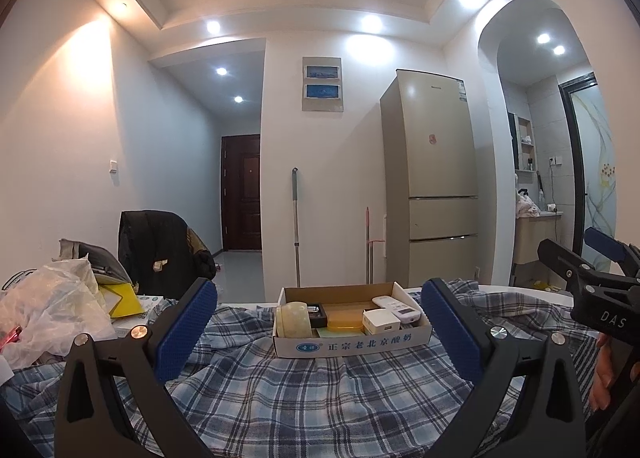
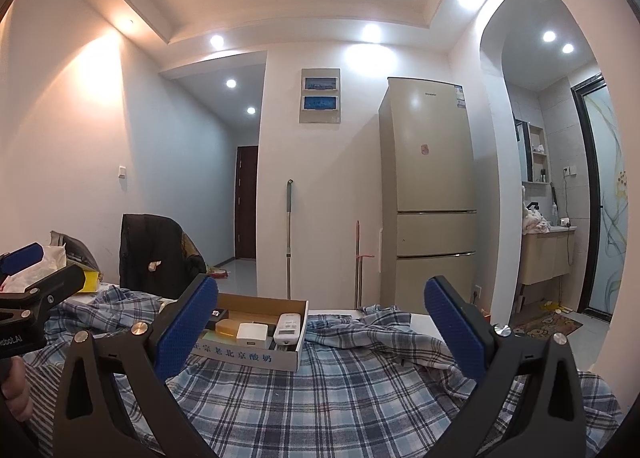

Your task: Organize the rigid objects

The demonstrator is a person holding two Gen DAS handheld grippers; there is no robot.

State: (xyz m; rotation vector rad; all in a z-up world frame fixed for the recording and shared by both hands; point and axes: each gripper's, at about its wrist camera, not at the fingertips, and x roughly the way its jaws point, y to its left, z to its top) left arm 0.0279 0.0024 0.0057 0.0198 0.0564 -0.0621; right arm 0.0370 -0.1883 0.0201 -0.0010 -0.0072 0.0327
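Observation:
A shallow cardboard box (image 1: 352, 344) sits on a blue plaid cloth (image 1: 320, 398). In it lie a pale green round tin (image 1: 294, 320), an amber soap-like block (image 1: 346, 318), a white charger cube (image 1: 381, 322), a white remote (image 1: 396, 308) and a small dark item (image 1: 316, 312). My left gripper (image 1: 320, 332) is open and empty, the box straight ahead between its fingers. My right gripper (image 2: 320, 332) is open and empty; the box (image 2: 256, 354) lies ahead to its left, with the remote (image 2: 289, 328) and charger (image 2: 252, 334) showing.
Crumpled plastic bags (image 1: 52, 306), a yellow packet (image 1: 120, 298) and a draped chair (image 1: 160, 254) stand at the left. A fridge (image 1: 436, 177), a mop (image 1: 296, 225) and a broom stand against the far wall. The right gripper shows in the left wrist view's right edge (image 1: 592, 278).

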